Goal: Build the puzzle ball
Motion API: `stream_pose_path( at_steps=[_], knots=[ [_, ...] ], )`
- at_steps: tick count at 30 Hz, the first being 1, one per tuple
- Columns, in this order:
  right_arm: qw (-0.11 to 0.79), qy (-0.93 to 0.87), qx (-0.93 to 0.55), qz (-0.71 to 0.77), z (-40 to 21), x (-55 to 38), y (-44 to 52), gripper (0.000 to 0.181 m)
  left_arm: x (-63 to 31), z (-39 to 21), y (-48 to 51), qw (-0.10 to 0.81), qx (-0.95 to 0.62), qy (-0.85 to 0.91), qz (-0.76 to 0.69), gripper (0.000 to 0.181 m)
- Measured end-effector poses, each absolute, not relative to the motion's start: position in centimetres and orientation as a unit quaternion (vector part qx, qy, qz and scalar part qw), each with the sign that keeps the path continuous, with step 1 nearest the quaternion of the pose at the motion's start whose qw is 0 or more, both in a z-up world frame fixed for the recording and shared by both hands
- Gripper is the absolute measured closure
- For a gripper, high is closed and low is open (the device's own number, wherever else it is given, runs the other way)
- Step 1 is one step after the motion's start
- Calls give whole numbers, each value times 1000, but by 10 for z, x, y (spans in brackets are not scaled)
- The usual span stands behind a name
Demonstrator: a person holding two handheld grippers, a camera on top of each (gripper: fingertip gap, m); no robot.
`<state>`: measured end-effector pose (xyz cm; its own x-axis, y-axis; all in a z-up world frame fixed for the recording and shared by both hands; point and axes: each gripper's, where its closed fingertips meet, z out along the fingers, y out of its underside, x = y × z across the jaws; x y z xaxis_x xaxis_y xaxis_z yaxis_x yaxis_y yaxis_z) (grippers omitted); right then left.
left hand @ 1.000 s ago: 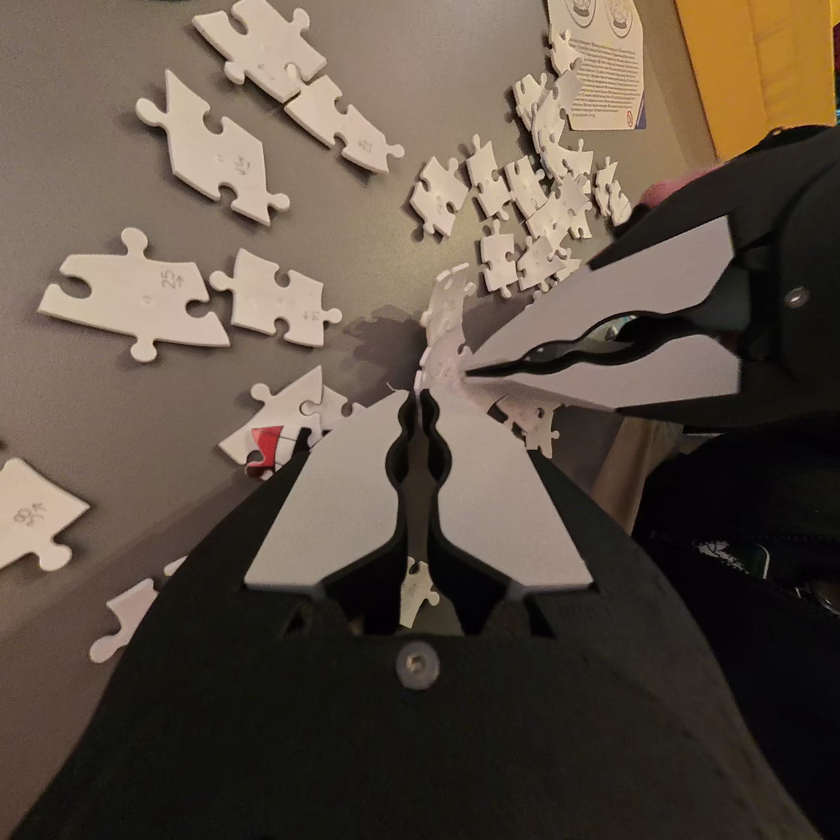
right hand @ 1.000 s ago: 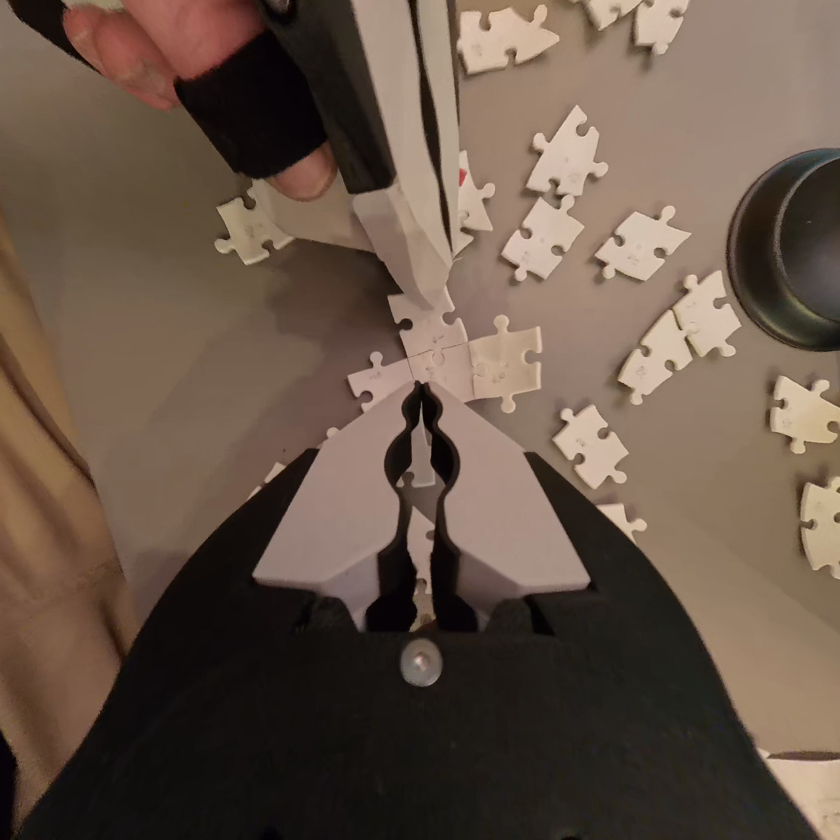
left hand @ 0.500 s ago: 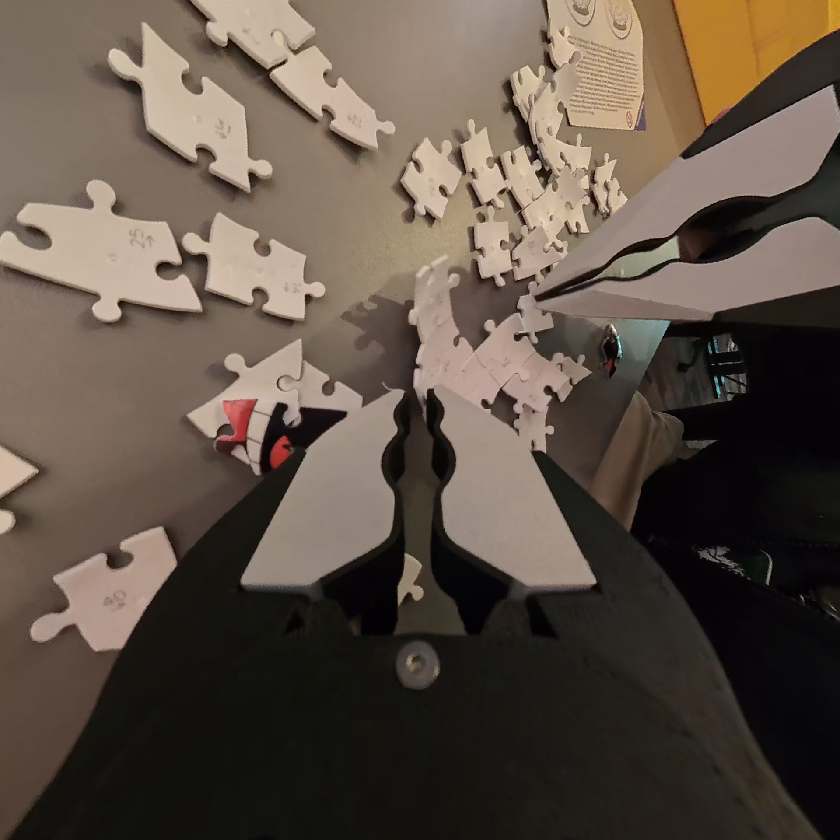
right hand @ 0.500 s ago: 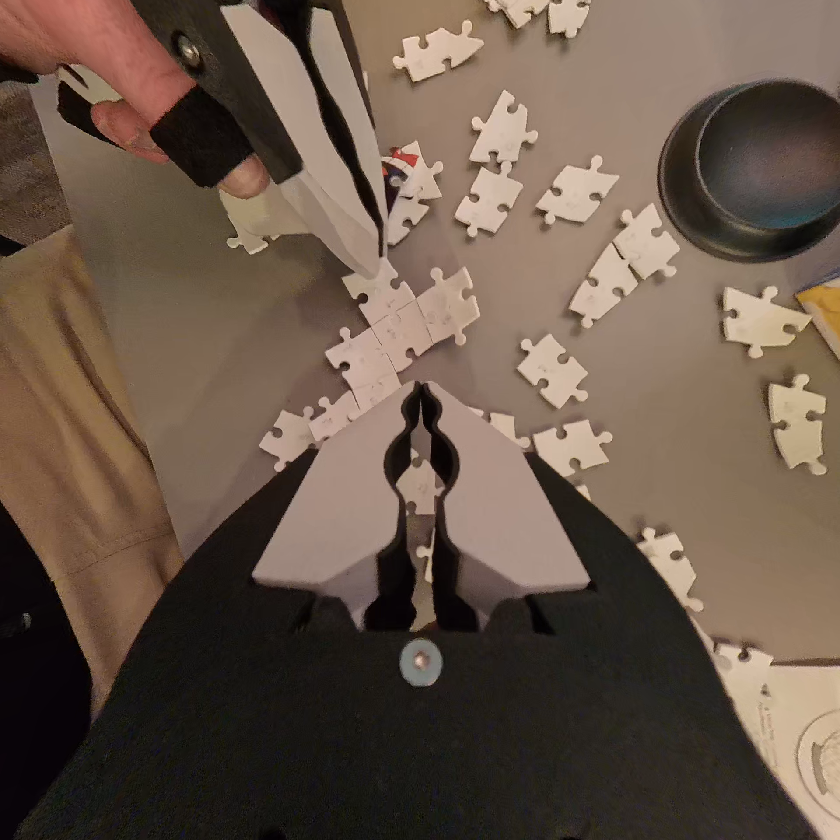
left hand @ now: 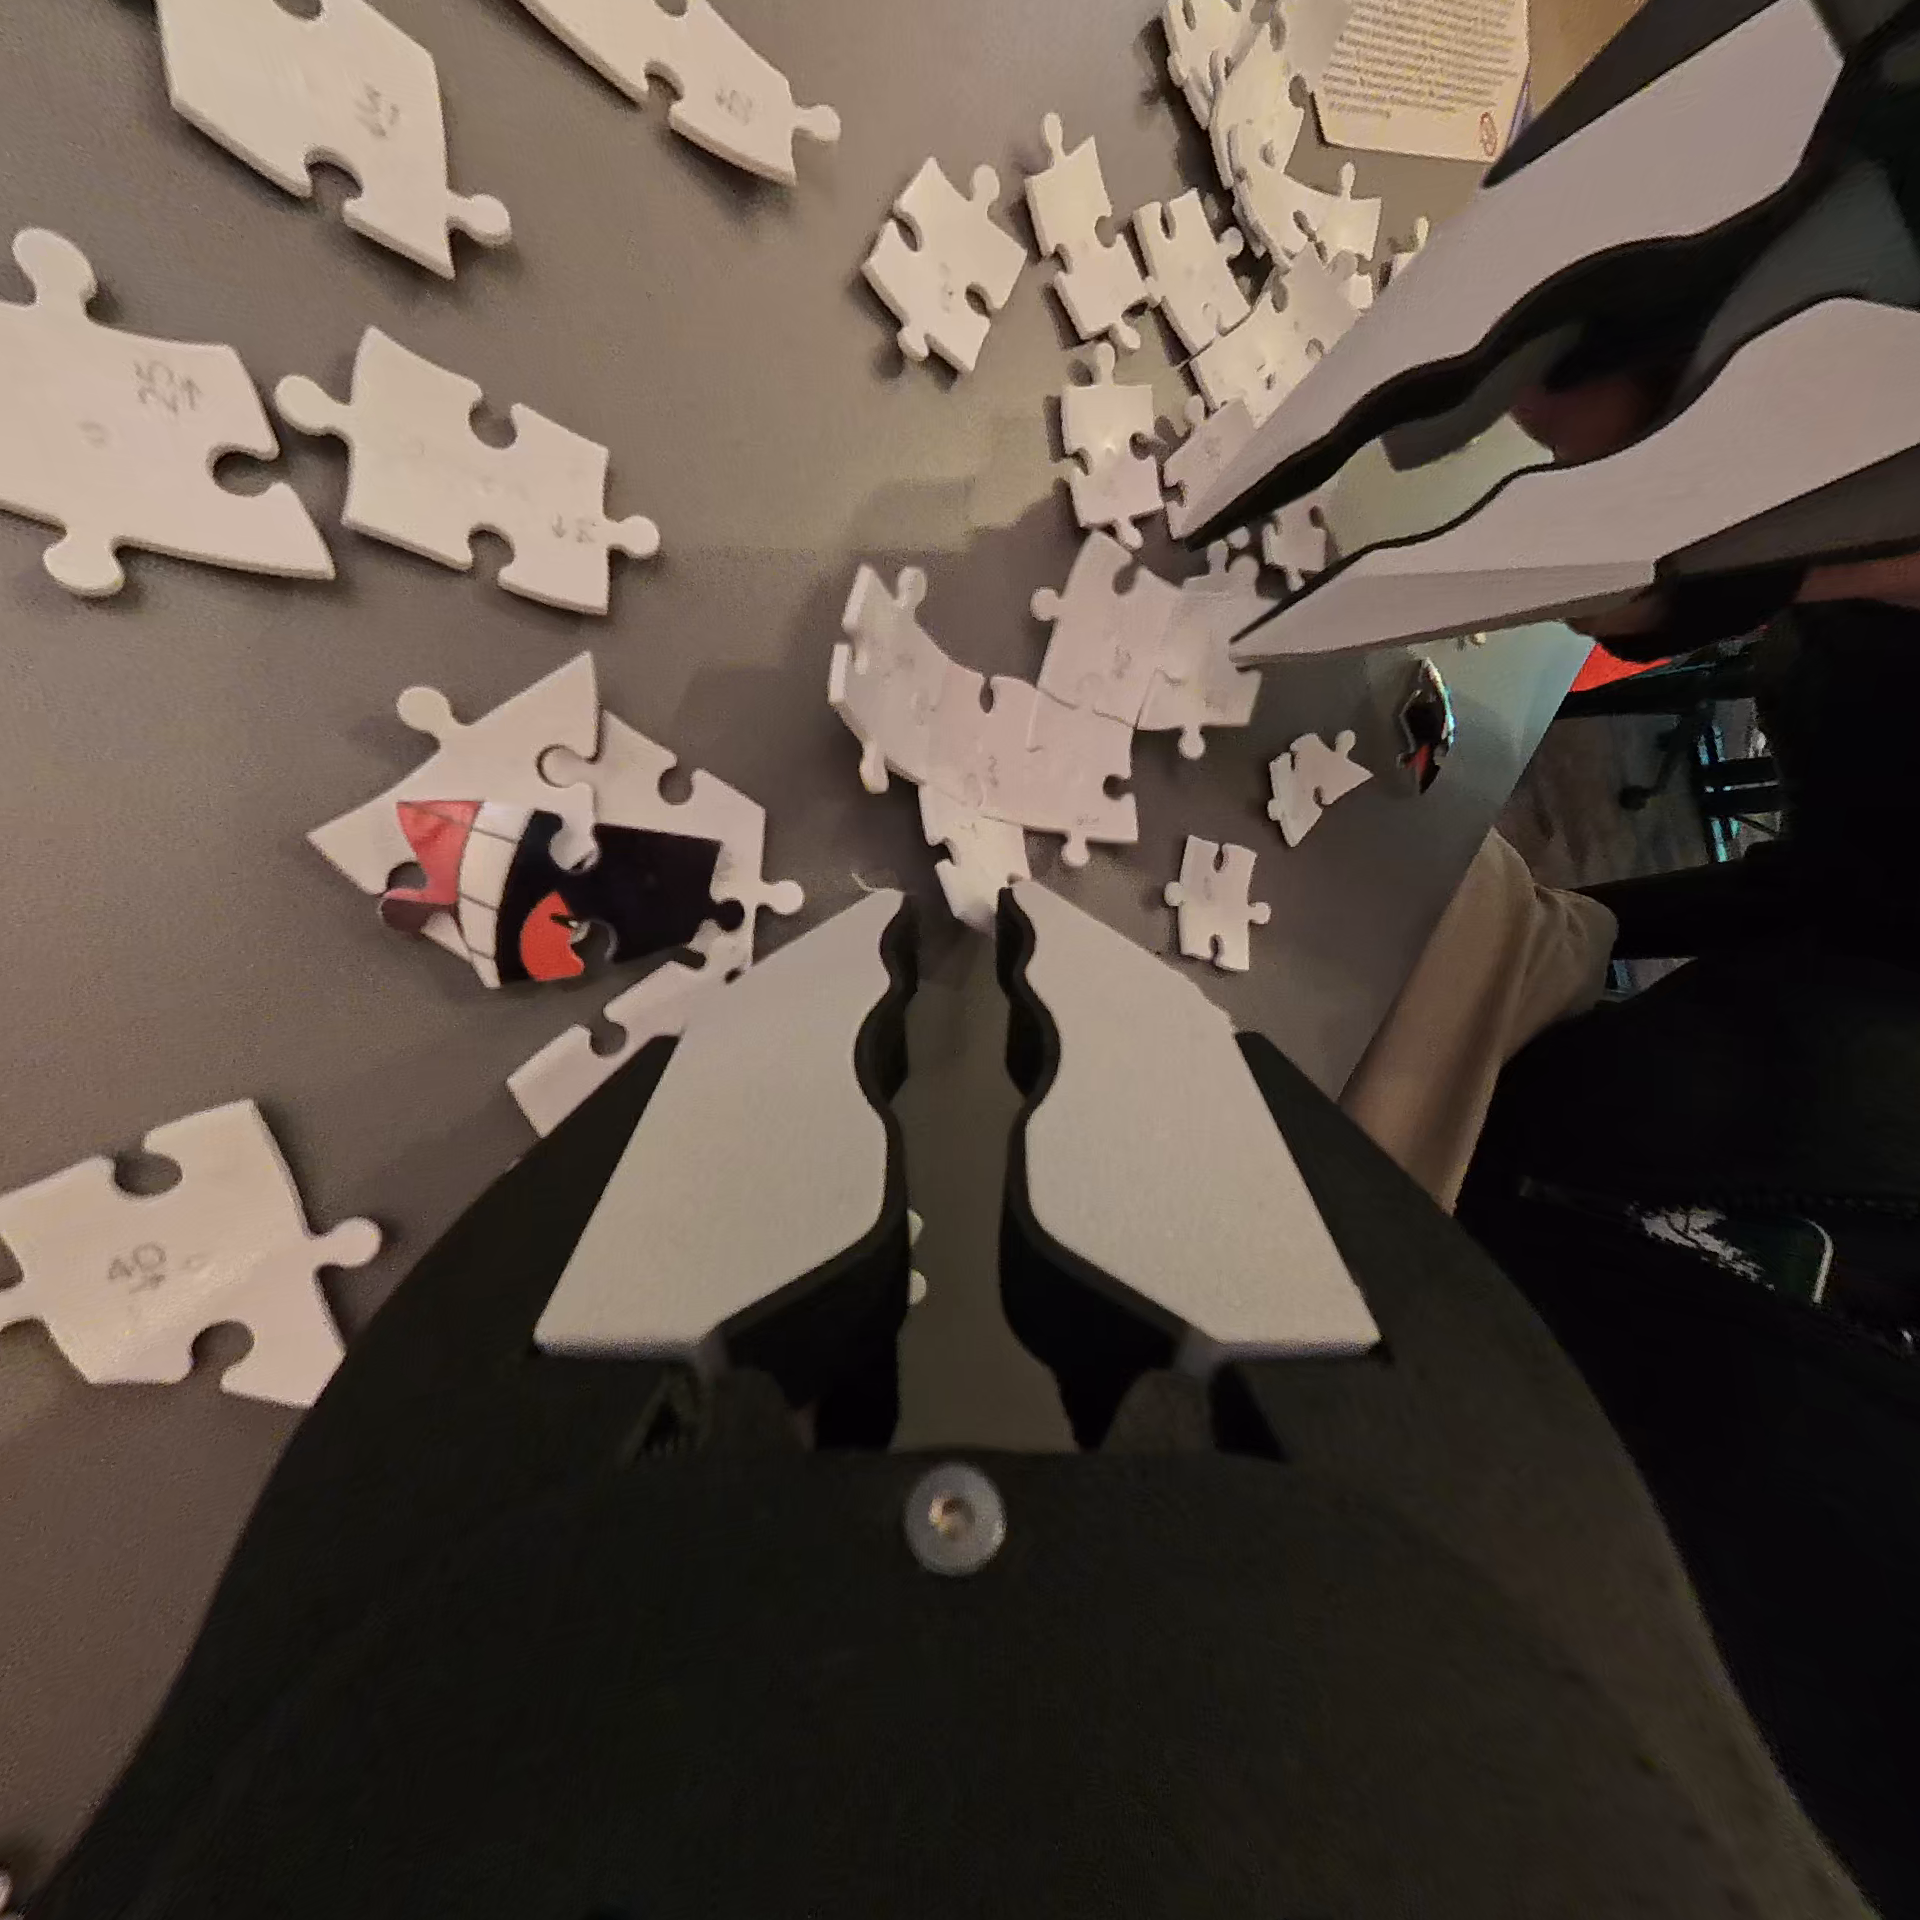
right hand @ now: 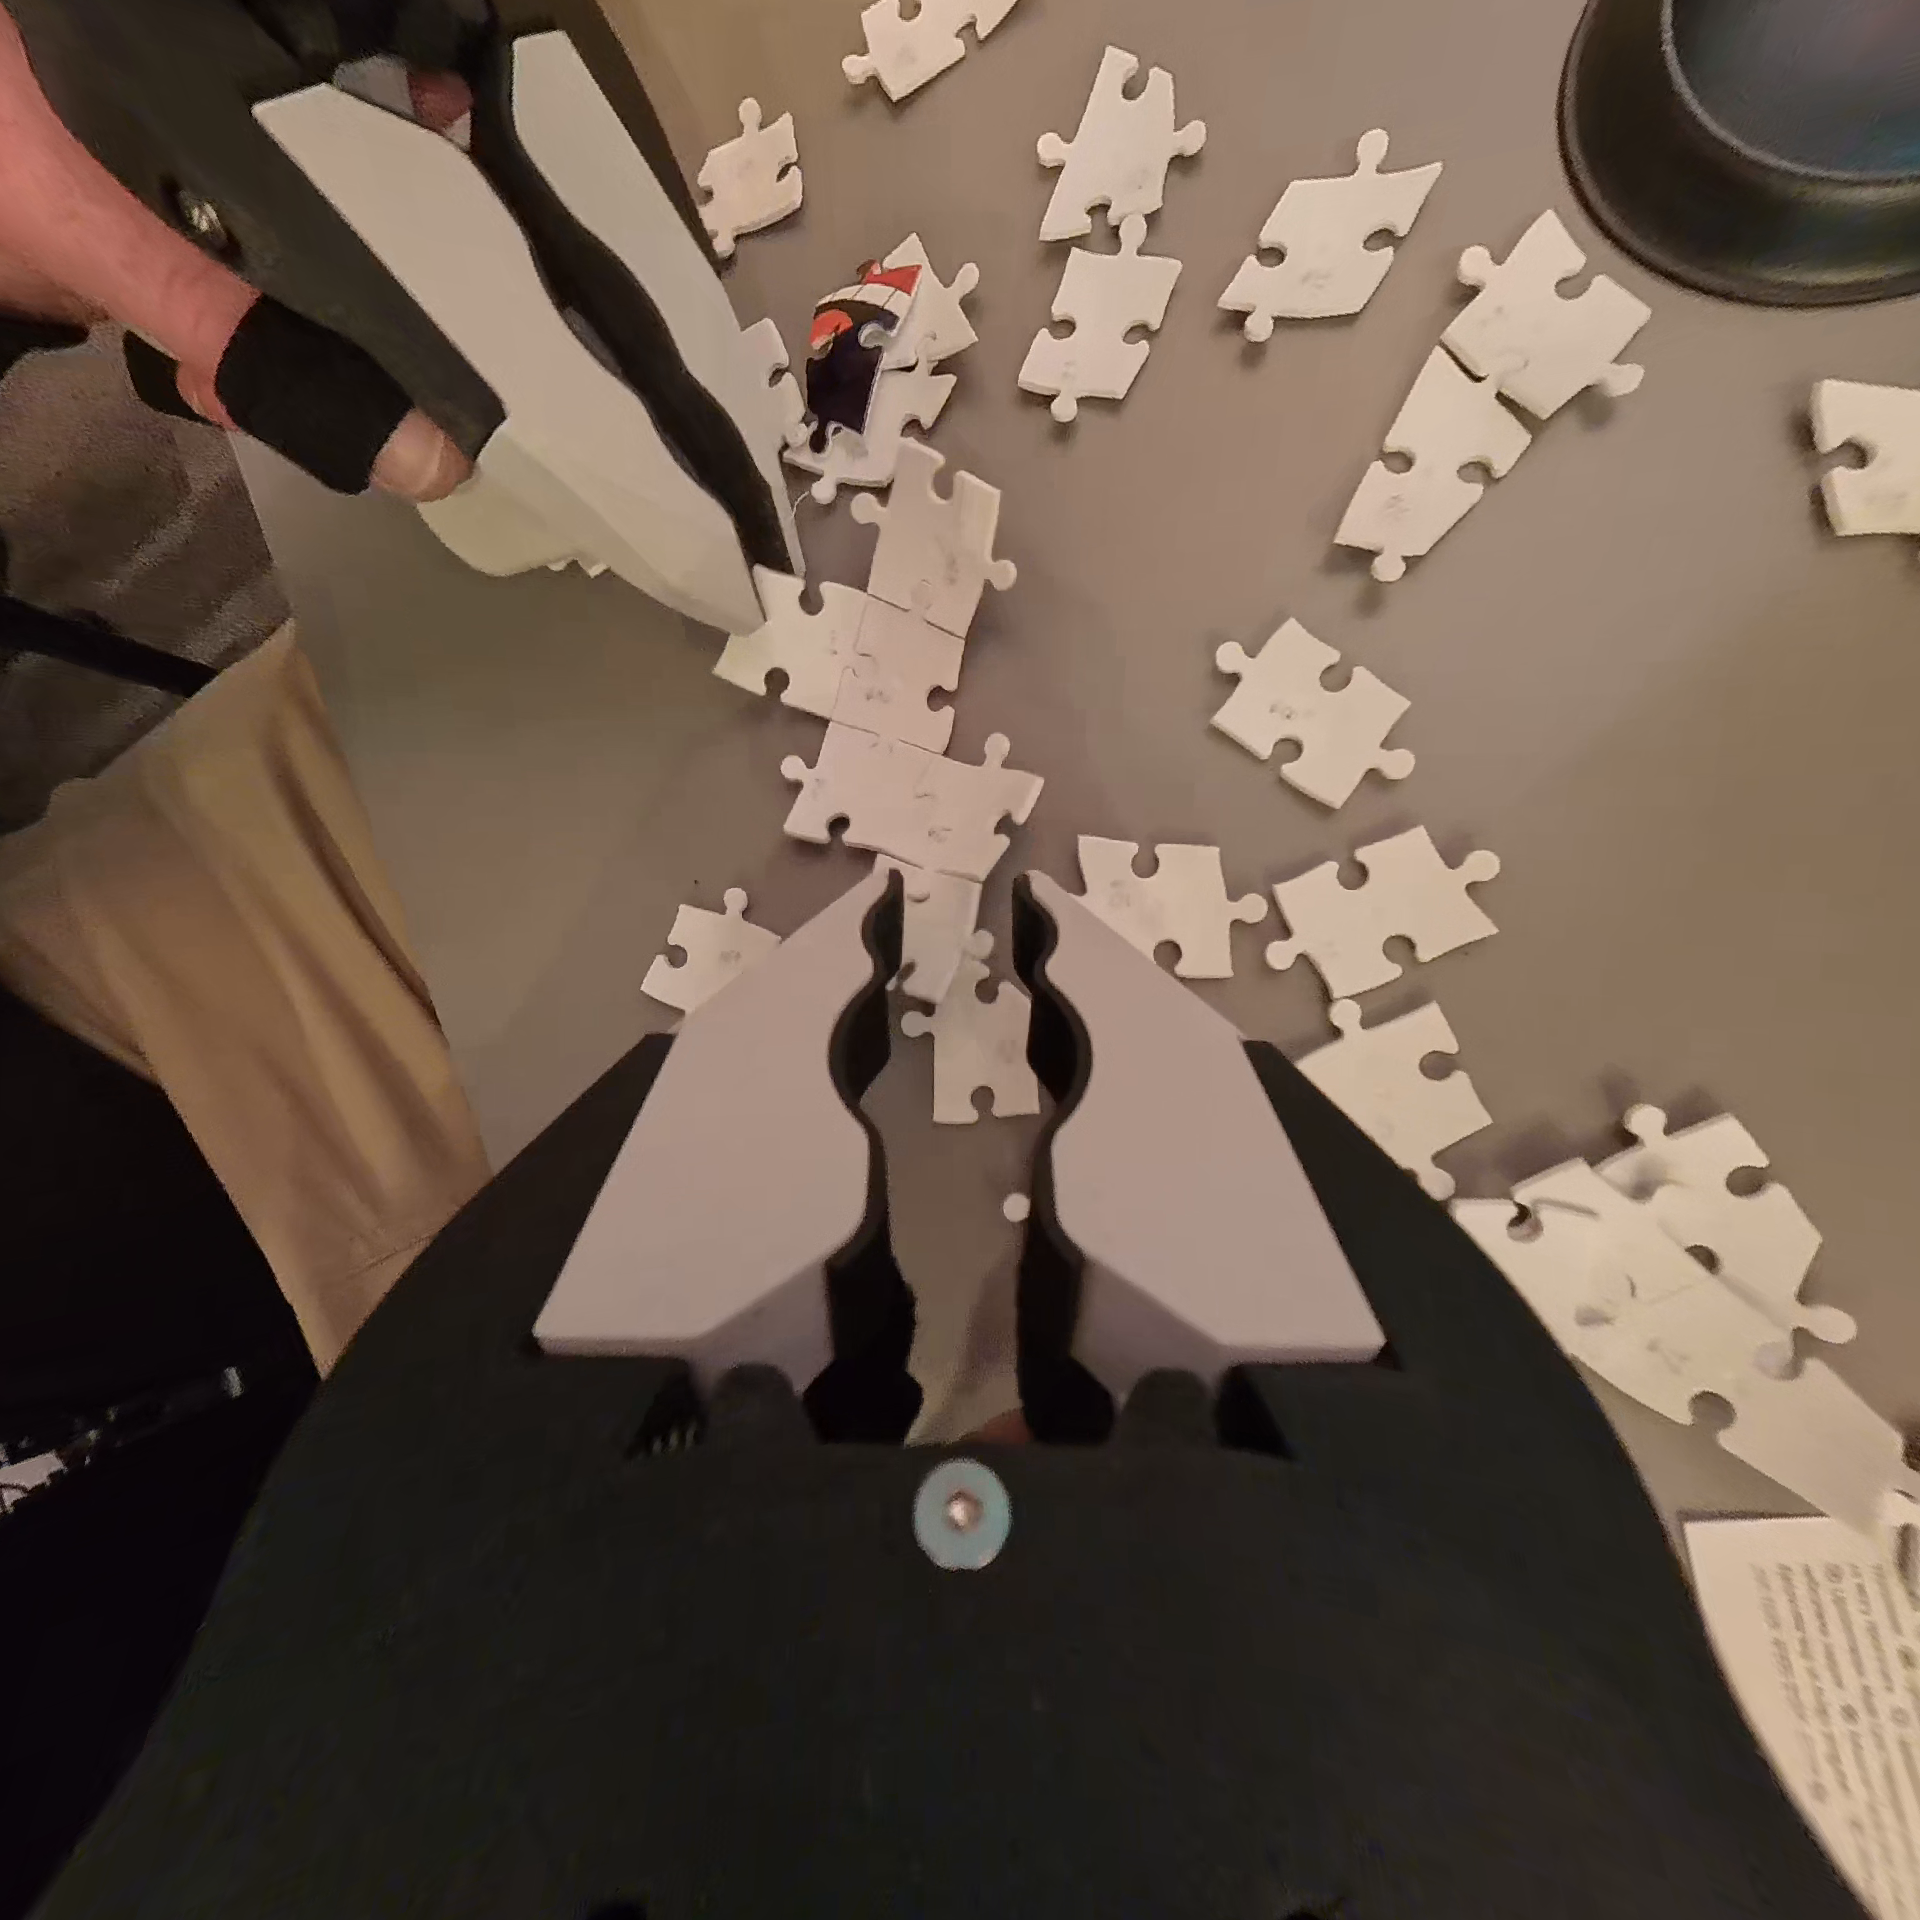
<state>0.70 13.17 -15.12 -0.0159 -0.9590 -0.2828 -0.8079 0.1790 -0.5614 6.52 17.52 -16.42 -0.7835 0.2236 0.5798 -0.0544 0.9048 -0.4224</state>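
Puzzle pieces, white backs up, lie scattered over the grey table (left hand: 727,343), and a joined strip of pieces (right hand: 894,717) runs through the middle of the right wrist view, from 12 o'clock down toward the right gripper (right hand: 951,894). That gripper's fingers stand slightly apart, with the near end of the strip showing in the gap between the tips; whether they touch it cannot be told. The left gripper (right hand: 769,597) comes in from 10 o'clock, held by a hand (right hand: 156,291) in a black fingerless glove, and its tips meet the far-left piece of the strip; from this side I cannot tell how far its fingers are parted.

In the left wrist view the left gripper (left hand: 951,909) shows its fingers a little apart, the curved strip (left hand: 997,727) lying just beyond the tips at 12 o'clock. The right gripper (left hand: 1216,592) reaches in from 2 o'clock, fingers parted, its lower tip at the strip's right end. At 9 o'clock of the left tips sits a small cluster with one printed piece (left hand: 561,894), red, white and black, face up. A black round stand (right hand: 1756,145) sits at 1 o'clock in the right view, and a printed leaflet (right hand: 1829,1704) at 4 o'clock.
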Motion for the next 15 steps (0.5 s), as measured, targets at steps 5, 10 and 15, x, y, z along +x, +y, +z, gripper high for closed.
stream_pose_path(
  at_steps=[5,10,15],
  knots=[
    [339,711,-606,-108,-155,10,132,163,69,-160,175,317,-50,-920,223,161],
    [351,714,-597,-99,-159,13,132,164,76,-150,167,311,-54,-913,258,156],
    [357,711,-597,-97,-158,16,134,165,77,-150,156,301,-62,-912,273,154]
  ],
)
